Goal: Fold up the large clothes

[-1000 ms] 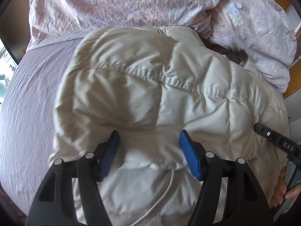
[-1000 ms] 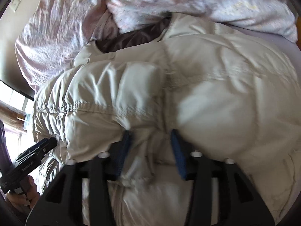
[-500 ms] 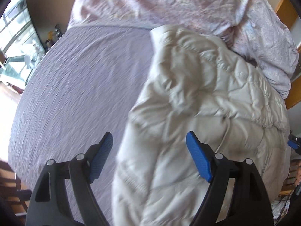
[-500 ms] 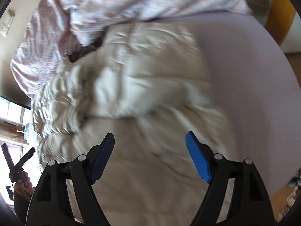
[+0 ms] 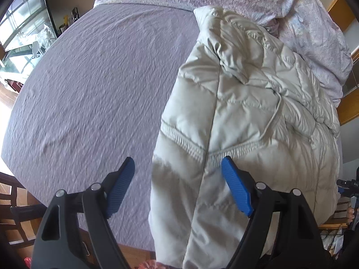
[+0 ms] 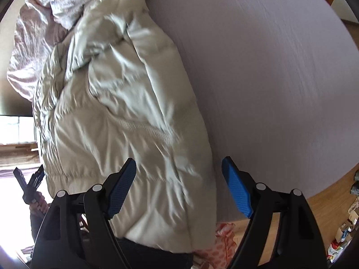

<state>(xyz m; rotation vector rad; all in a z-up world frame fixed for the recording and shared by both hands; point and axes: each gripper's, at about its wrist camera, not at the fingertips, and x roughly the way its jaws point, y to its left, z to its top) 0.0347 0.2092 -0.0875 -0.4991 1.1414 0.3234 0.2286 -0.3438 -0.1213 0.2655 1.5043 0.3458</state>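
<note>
Cream quilted jacket (image 5: 242,116) lies folded on the lilac sheet (image 5: 94,85), under and ahead of both your grippers. Your left gripper (image 5: 178,185) and right gripper (image 6: 178,186) have just spread their jaws and grip nothing.

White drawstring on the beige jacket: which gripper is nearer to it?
Left. The left gripper hangs just short of the drawstring, over one edge of the jacket; the right gripper straddles the opposite edge. Both have just opened, gripping nothing.
</note>
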